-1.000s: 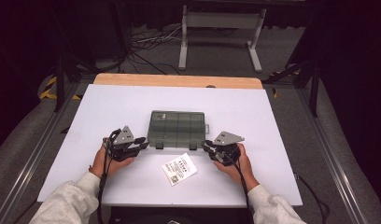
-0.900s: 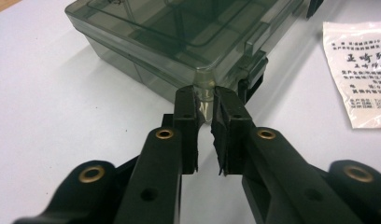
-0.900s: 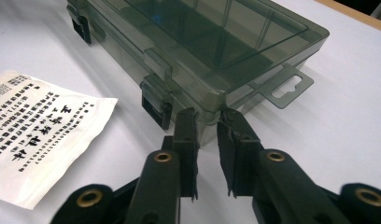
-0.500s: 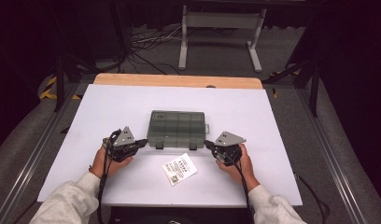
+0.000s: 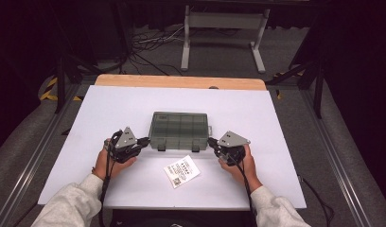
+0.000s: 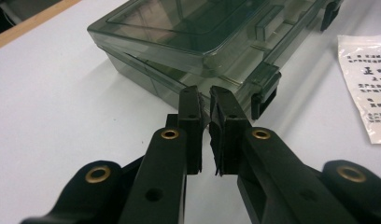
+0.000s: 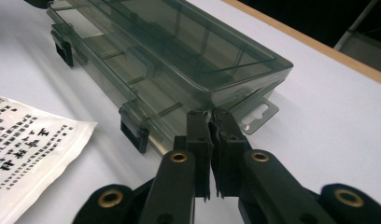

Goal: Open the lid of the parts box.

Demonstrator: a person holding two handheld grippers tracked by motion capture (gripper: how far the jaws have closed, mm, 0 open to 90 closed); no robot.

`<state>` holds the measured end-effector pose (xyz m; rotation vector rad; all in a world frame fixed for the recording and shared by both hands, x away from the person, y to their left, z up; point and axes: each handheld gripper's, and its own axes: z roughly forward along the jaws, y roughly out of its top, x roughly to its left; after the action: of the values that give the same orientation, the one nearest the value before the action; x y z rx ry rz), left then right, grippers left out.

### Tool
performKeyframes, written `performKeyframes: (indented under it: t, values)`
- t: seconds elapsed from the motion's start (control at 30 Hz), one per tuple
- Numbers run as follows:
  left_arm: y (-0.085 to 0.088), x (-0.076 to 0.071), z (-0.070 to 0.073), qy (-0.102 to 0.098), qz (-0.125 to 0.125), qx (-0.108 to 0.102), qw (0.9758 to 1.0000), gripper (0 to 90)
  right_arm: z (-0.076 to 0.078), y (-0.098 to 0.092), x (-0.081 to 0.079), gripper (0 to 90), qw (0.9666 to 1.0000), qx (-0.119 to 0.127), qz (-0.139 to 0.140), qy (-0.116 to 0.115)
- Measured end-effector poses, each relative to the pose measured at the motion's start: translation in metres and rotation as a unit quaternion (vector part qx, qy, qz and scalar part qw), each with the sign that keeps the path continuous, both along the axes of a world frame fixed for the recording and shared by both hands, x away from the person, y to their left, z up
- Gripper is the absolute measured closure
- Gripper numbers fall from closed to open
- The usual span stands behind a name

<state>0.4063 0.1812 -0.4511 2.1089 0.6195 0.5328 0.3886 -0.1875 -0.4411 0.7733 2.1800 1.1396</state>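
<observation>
My left tool (image 6: 205,100) and right tool (image 7: 211,122): jaws together, tips at smoky compartment box (image 5: 180,130) ends. Uneven push risks skidding box over surface (image 5: 276,118), onto paper packet (image 5: 181,171).

Your compartment box (image 5: 180,130) is a smoky, see-through plastic case with inner dividers, lying flat near the middle of the white table (image 5: 276,118). Its lid is down, slightly lifted along the near edge in the left gripper view. Two dark latches face you on the front side, and a hang tab sticks out at its right end.
</observation>
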Motion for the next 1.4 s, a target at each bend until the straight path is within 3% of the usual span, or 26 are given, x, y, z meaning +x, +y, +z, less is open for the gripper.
performKeyframes:
  t: [0.33, 0.43, 0.5, 0.6, 0.73, 0.9, 1.03, 1.23, 1.4]
  values:
    - [-0.001, 0.005, 0.004, -0.020, 0.019, -0.001, 0.9996, 73.4, 0.005, 0.000, 0.004, 69.6, 0.9997, 0.002, -0.018, -0.014]
    - [-0.001, 0.007, 0.005, -0.020, 0.022, -0.007, 0.9995, 69.6, 0.007, -0.002, 0.007, 68.0, 0.9997, 0.012, -0.015, -0.012]
    - [-0.003, 0.010, 0.008, -0.031, 0.025, -0.010, 0.9992, 67.0, 0.012, -0.003, 0.010, 68.4, 0.9996, 0.020, -0.014, -0.017]
    - [-0.004, 0.012, 0.010, -0.033, 0.026, -0.016, 0.9990, 65.6, 0.014, -0.001, 0.011, 68.1, 0.9995, 0.019, -0.014, -0.022]
    - [-0.008, 0.017, 0.016, -0.050, 0.033, -0.014, 0.9981, 60.7, 0.021, -0.001, 0.013, 63.5, 0.9992, 0.021, -0.013, -0.030]
    - [-0.008, 0.020, 0.023, -0.060, 0.034, -0.024, 0.9973, 60.8, 0.030, 0.000, 0.016, 62.9, 0.9987, 0.018, -0.016, -0.044]
    - [-0.009, 0.024, 0.028, -0.071, 0.038, -0.020, 0.9966, 61.7, 0.035, 0.003, 0.019, 58.3, 0.9989, 0.013, -0.020, -0.041]
    - [-0.011, 0.032, 0.036, -0.092, 0.046, -0.019, 0.9946, 62.7, 0.044, 0.008, 0.022, 65.5, 0.9979, 0.010, -0.017, -0.062]
    - [-0.013, 0.037, 0.044, -0.102, 0.044, -0.023, 0.9935, 62.9, 0.049, 0.011, 0.027, 69.0, 0.9978, 0.007, -0.018, -0.064]
